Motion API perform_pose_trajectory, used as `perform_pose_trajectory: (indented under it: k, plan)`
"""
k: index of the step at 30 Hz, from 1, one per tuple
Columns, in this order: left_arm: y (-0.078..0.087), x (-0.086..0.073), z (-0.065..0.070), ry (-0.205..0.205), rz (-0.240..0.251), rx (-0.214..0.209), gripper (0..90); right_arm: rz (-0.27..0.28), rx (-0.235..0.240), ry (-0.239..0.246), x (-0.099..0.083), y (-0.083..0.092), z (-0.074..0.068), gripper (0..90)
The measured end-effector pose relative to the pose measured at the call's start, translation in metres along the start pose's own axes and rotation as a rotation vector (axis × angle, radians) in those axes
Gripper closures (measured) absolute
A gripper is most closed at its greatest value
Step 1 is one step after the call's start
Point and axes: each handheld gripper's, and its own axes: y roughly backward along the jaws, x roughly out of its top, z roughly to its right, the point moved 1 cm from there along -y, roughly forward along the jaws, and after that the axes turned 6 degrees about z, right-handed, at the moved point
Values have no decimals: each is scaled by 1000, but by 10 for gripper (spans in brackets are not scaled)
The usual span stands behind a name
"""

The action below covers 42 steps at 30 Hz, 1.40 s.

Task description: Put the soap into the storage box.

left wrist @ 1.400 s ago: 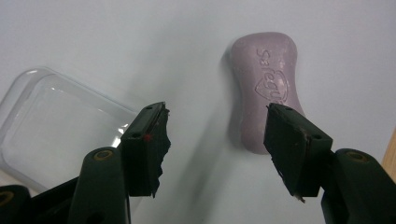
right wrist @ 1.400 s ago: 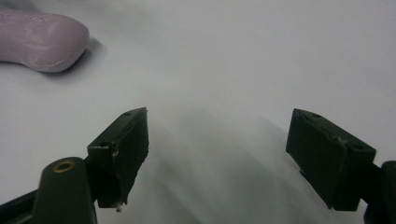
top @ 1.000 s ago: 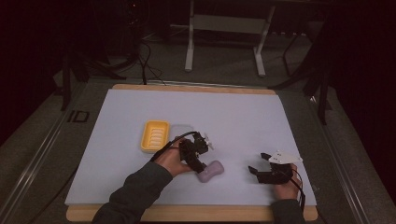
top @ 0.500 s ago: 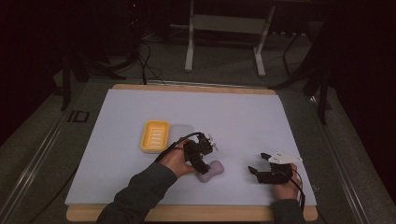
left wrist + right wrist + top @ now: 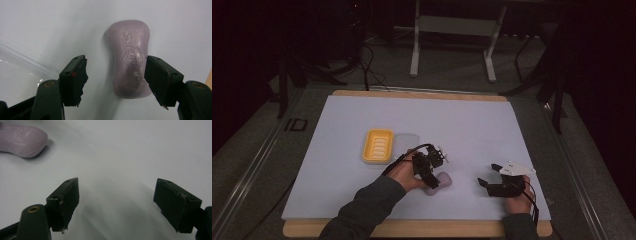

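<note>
Left gripper (image 5: 116, 80) hovering over lilac soap bar (image 5: 130, 58), jaws apart; right gripper (image 5: 116, 203) jaws apart above bare worktop (image 5: 472, 125).

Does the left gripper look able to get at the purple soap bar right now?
Probably yes. The left gripper is open just above the soap bar, which lies flat on the white mat with nothing between them.

I see a pale lilac soap bar (image 5: 130, 60) with whitish scuffs and an embossed brand mark. The soap dish (image 5: 378, 146) is yellow-orange with ridged lines, and beside it lies a clear lid (image 5: 407, 141). My left claw (image 5: 116, 77) and right claw (image 5: 125, 202) are black. The surface (image 5: 472, 125) is pale bluish-white, edged in light wood.
</note>
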Motion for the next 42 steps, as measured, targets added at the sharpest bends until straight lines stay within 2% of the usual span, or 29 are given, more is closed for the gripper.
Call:
perform_pose_trajectory:
  k: [11,24,29,34,36,42]
  plan:
    - [-13,6,5,4,-18,-26,319,0,0,2,0,0,0,202]
    - [-34,10,10,-2,-74,-42,302,-1,-1,3,0,0,0,202]
    - [-42,12,12,-1,-96,-53,328,-1,-1,3,0,0,0,201]
    - [-45,13,11,0,-108,-65,419,-2,0,3,0,0,0,200]
    - [-46,13,10,4,-115,-75,435,-2,0,3,0,0,0,200]
    - [-47,15,10,1,-131,-70,448,-2,-1,4,0,0,0,199]
